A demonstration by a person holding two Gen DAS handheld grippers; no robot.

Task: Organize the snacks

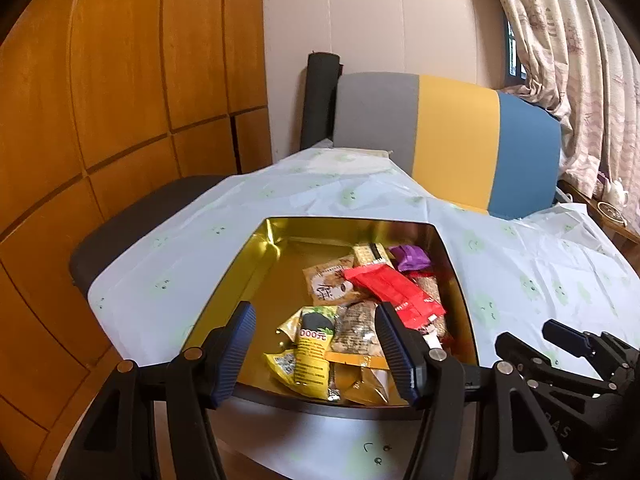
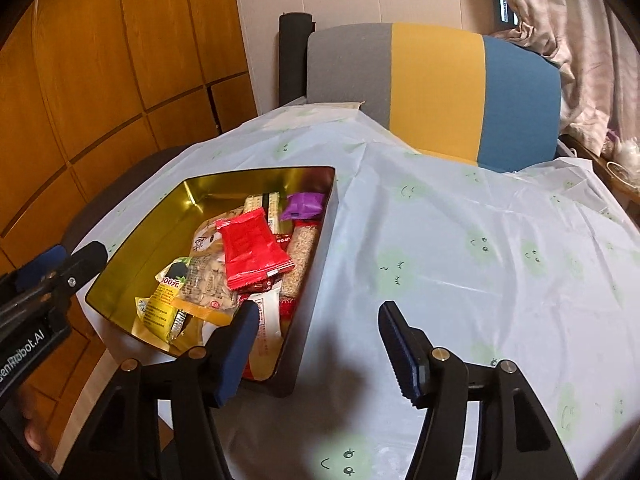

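Both tools, left (image 1: 316, 344) and right (image 2: 316, 354), we see gaping wide, empty (nothing gripped); snack packets fill gold tin (image 1: 256, 248) on worktop (image 2: 460, 220).

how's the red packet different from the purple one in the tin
The red packet is larger and lies on top of the pile mid-tin; the purple packet is small and sits nearer the far right corner. The red one is flat, the purple crumpled. Both lie inside the gold tin.
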